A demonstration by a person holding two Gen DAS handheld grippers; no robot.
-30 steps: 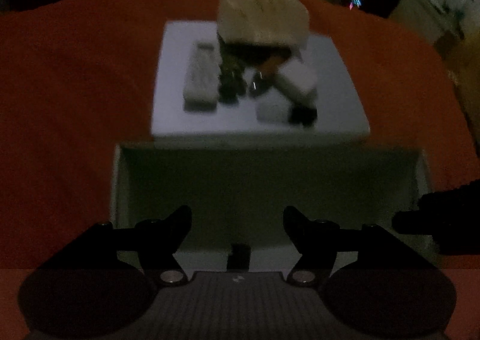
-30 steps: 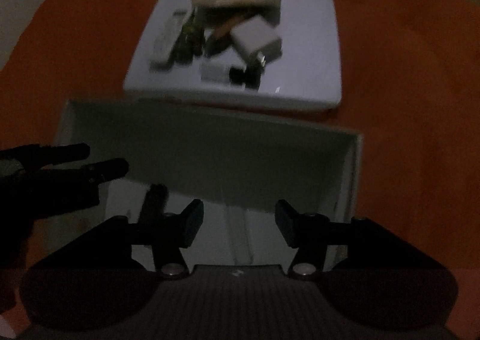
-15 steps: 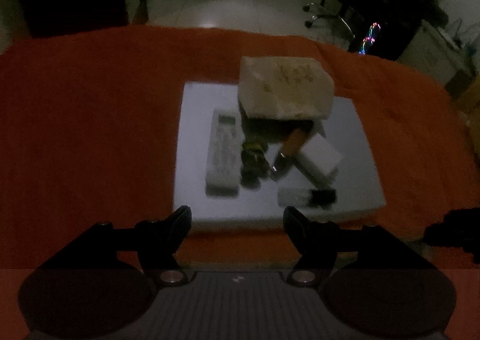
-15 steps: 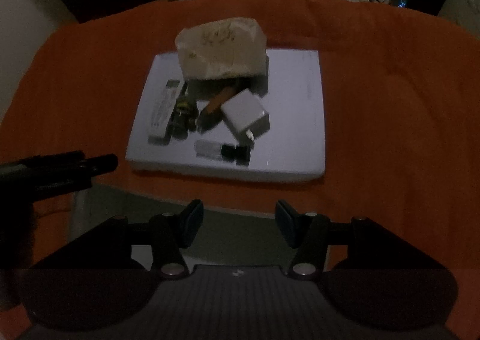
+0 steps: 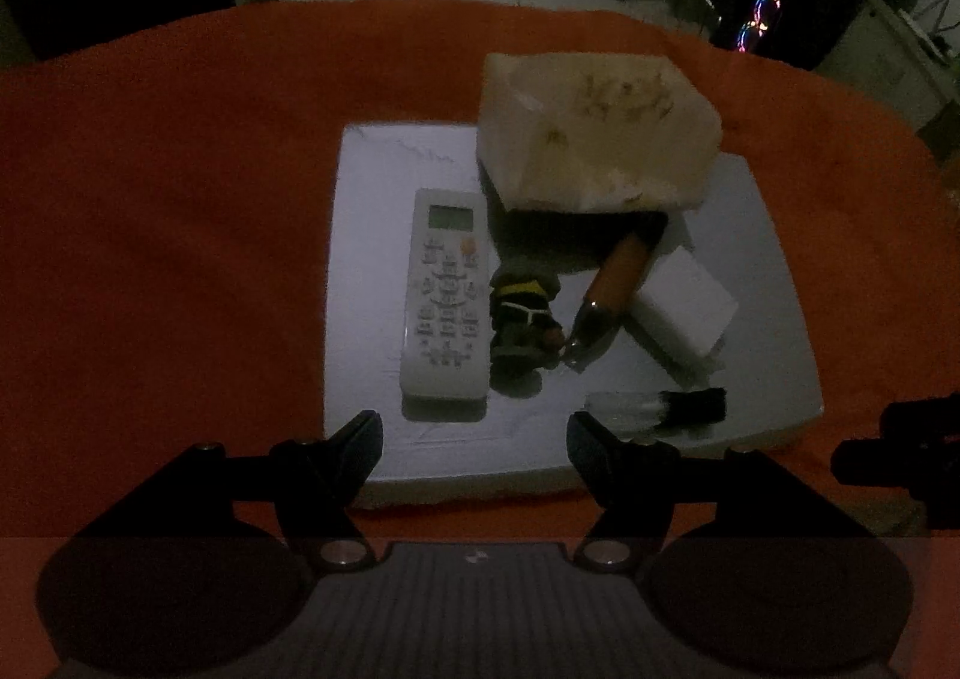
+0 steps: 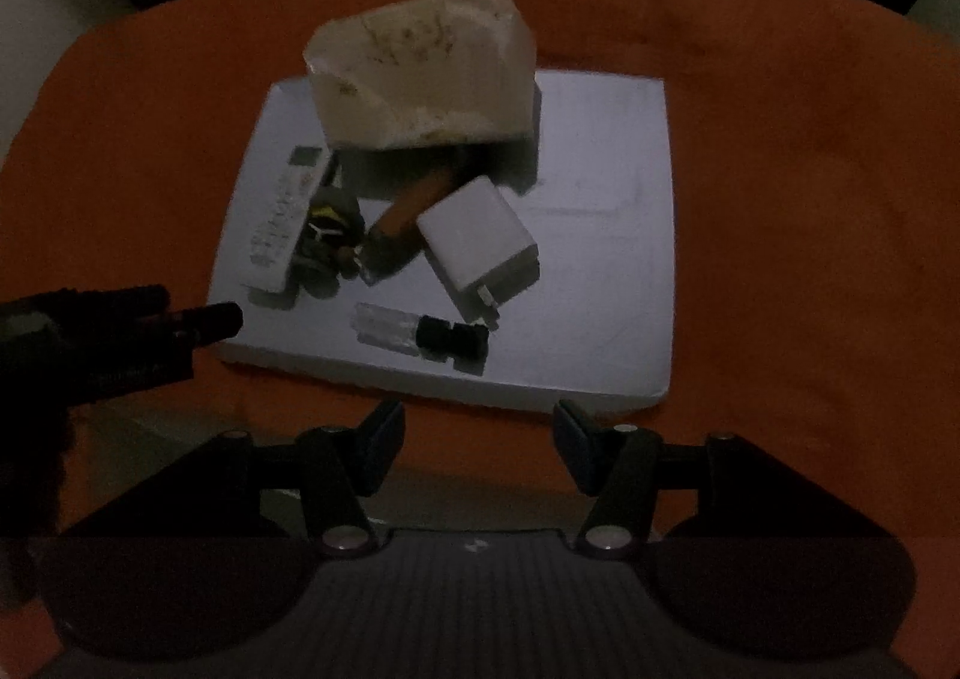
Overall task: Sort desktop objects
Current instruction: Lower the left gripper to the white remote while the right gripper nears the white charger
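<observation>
Both wrist views have lifted off the grey bin onto the flat white board point(image 5: 372, 271), so I keep both tools spread wide, empty, ready to choose the white remote control point(image 5: 447, 295).

Both wrist cameras are looking down and forward from near the white tray point(image 5: 360, 283) point(image 6: 600, 235), facing twelve o'clock. The left one is sitting closer; the right one is viewing from further right. Both are sharing the tray's clutter.
</observation>
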